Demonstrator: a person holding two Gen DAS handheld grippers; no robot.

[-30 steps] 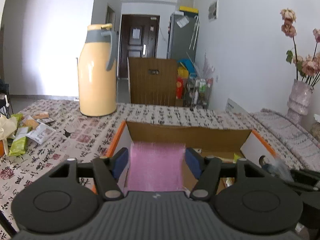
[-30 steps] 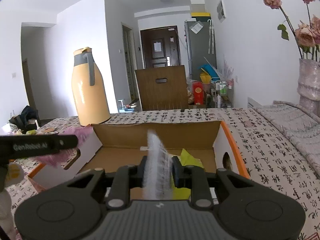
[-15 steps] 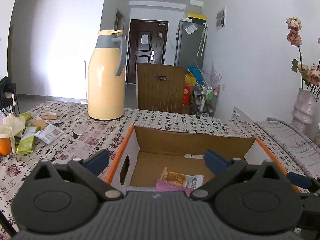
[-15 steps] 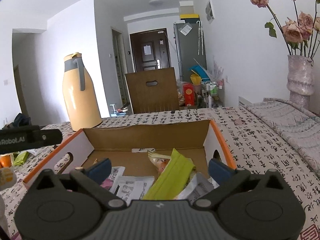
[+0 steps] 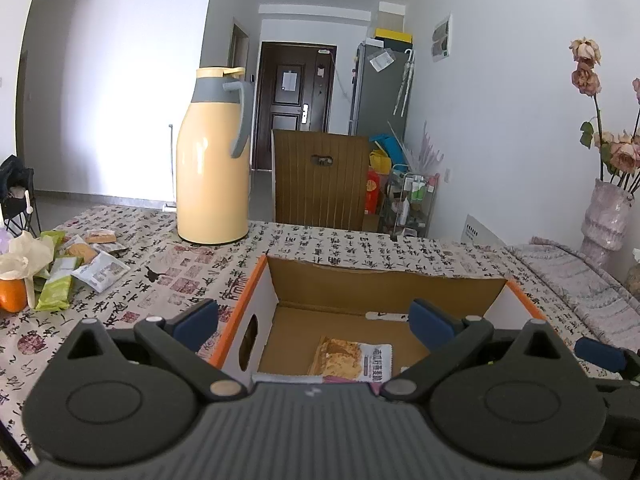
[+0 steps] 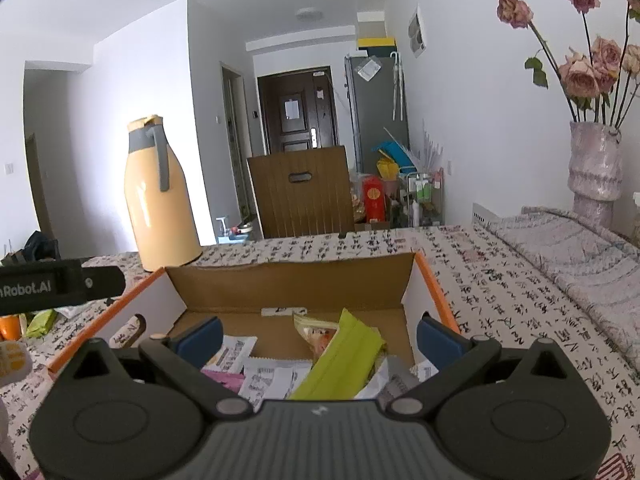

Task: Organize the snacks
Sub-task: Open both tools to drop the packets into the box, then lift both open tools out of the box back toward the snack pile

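An open cardboard box [image 5: 384, 284] with orange-edged white walls stands on the table; it also shows in the right wrist view [image 6: 288, 284]. Snack packets lie inside it: a biscuit packet [image 5: 352, 358], a lime green packet [image 6: 340, 356], white packets [image 6: 272, 376] and a pink one [image 6: 224, 378]. My left gripper [image 5: 316, 320] is open and empty over the box's near left part. My right gripper [image 6: 318, 336] is open and empty over the box's near side. Several loose snack packets [image 5: 80, 268] lie on the table at the far left.
A tall yellow thermos jug [image 5: 214, 160] stands behind the box to the left. An orange [image 5: 12, 296] with crumpled paper sits by the loose packets. A vase of dried roses [image 6: 596, 164] stands at the right. A wooden chair back [image 5: 320, 184] rises past the table's far edge.
Both grippers opened: the left let go of a pink packet and the right of a white packet, and both packets now lie in the box. Both grippers then drew back slightly.
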